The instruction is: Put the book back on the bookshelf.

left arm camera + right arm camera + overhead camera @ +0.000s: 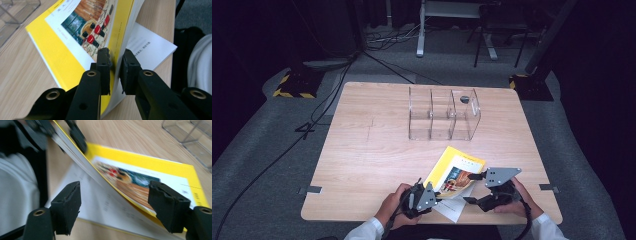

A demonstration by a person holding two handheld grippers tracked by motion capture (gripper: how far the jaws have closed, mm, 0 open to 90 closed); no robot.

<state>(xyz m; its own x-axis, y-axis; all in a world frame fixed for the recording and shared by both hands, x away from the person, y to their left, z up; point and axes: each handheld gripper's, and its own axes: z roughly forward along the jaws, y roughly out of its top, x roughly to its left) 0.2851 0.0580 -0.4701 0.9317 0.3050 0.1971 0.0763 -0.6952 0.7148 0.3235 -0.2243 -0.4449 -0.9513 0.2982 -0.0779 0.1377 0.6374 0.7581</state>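
One yellow book (75, 45): left gripper (115, 65) fingers clamp its lifted edge; right gripper (117, 206) fingers gape wide, straddling loose pages, holding nothing.

Yellow book (455, 171): one
Grippers: two, left gripper (438, 196) and right gripper (476, 188)
Clear organiser (443, 114): one, with three compartments
Wooden table (362, 150): one
Hands: two, left hand (393, 205) and right hand (518, 202)

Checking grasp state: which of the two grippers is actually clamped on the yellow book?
The left gripper. Its jaws pinch the lifted corner of the yellow book, cover and pages between them. The right gripper stands wide open, jaws either side of the book, gripping nothing.
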